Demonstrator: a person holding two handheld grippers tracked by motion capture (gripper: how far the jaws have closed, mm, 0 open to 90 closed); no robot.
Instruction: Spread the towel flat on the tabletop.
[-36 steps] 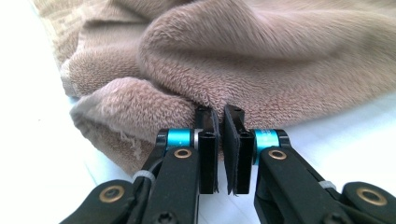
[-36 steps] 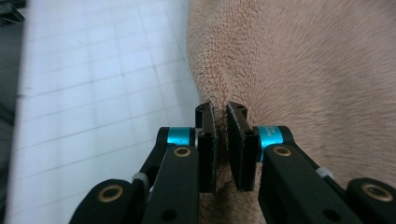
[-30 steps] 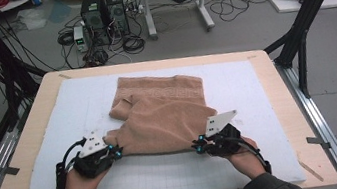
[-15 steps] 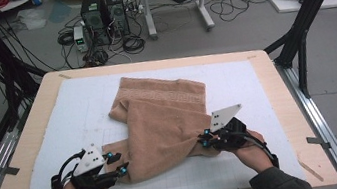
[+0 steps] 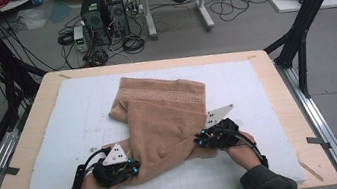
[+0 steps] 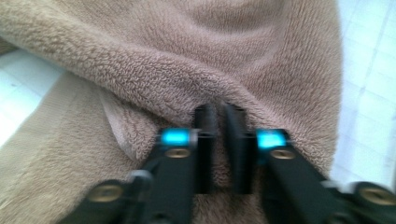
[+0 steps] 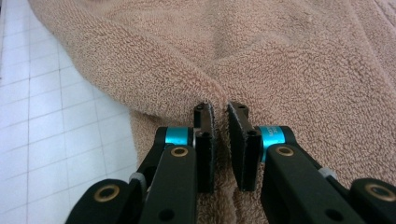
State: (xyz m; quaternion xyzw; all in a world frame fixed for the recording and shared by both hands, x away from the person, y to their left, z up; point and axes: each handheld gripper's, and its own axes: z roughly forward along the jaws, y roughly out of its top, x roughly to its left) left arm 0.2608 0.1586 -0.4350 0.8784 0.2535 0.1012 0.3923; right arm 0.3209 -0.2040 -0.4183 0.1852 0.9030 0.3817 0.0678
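White gridded matting (image 5: pixel 60 126) covered the wooden table (image 5: pixel 34 119); on it lay the tan towel (image 5: pixel 164 115), mid-table. My left gripper (image 6: pixel 220 112) and right gripper (image 7: pixel 219 109) each pinched its near edge, jaws nearly closed on cloth.

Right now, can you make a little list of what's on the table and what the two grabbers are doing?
towel: tan, rumpled, partly folded over itself
mat: white with a grid, under the towel
table: wooden edge around the mat
left gripper: shut on the towel's near edge
right gripper: shut on a towel fold
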